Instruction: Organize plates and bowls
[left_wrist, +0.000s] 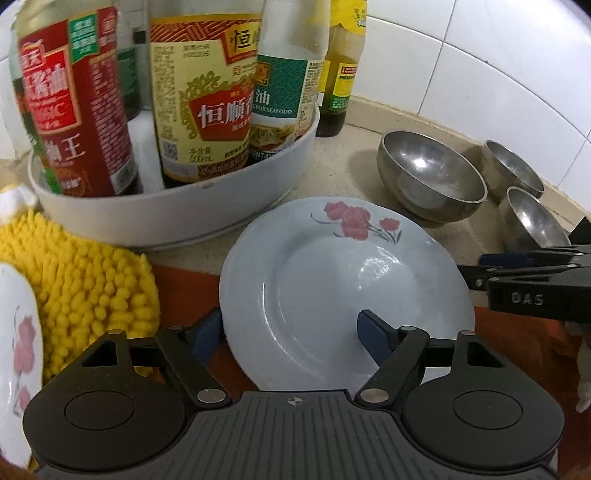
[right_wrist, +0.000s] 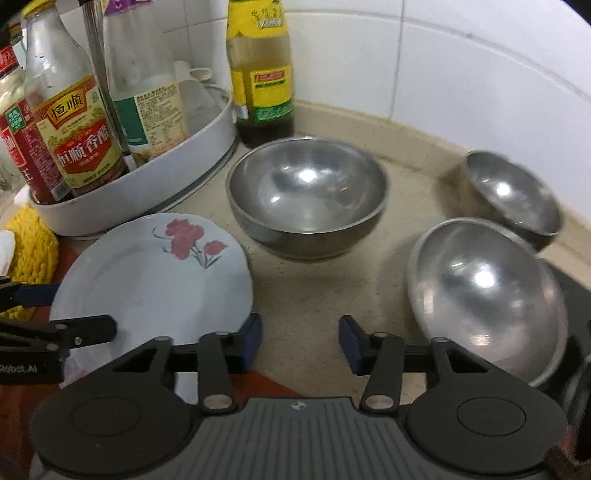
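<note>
Plate (left_wrist: 343, 291) with the red flowers lying flat on the table (right_wrist: 314, 295), just in front of the white bottle tray (left_wrist: 184, 206); three steel bowls (right_wrist: 306, 195) standing to its right. Left claw (left_wrist: 284, 332) straddling the plate's near rim, jaws wide, gripping nothing. Right claw (right_wrist: 299, 341) hovering half open over bare table between plate and nearest bowl (right_wrist: 487, 295), holding nothing. Best done by sliding one finger under the rim, closing firmly, lifting level, keeping clear of the yellow cloth (left_wrist: 85, 280).
</note>
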